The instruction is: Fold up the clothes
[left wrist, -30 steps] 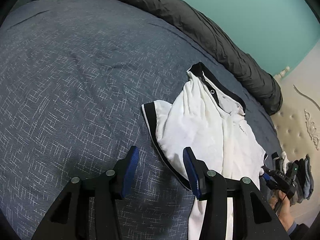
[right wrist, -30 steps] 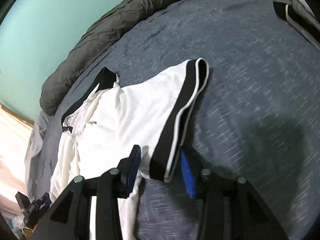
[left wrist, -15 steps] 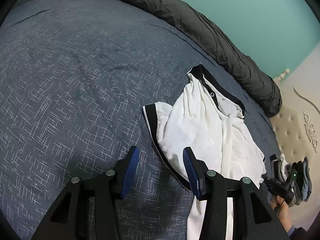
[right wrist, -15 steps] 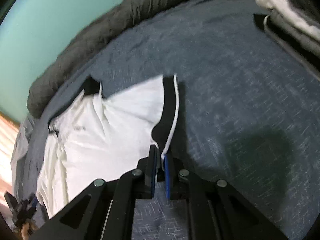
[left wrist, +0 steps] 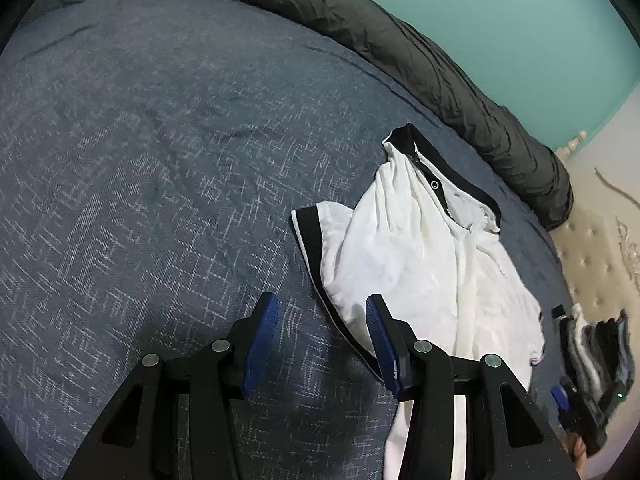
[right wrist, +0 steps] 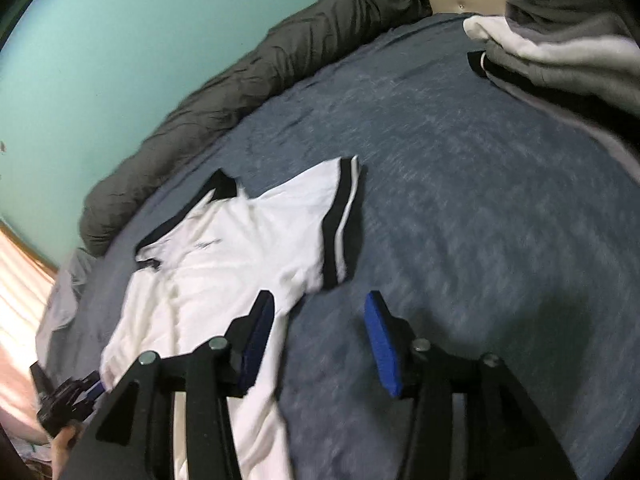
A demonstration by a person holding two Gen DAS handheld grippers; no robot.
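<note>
A white polo shirt (left wrist: pixel 420 256) with black collar and black sleeve bands lies crumpled on the dark blue bedspread (left wrist: pixel 160 160). My left gripper (left wrist: pixel 320 312) is open and empty, just above the bed at the shirt's left sleeve edge. In the right wrist view the same shirt (right wrist: pixel 224 256) lies spread, its right sleeve band (right wrist: pixel 340 232) flat on the bed. My right gripper (right wrist: pixel 318 312) is open and empty just short of that sleeve. Each gripper also shows small in the other's view: the right one (left wrist: pixel 580 412), the left one (right wrist: pixel 68 400).
A rolled dark grey duvet (left wrist: pixel 400 48) runs along the far bed edge under a teal wall (right wrist: pixel 120 40). A stack of folded grey and white clothes (right wrist: pixel 560 48) sits at the right near a padded cream headboard (left wrist: pixel 600 248).
My right gripper closed on the right sleeve band, pulled it out, then opened and let it go; the sleeve now lies flat. The left gripper has barely moved.
</note>
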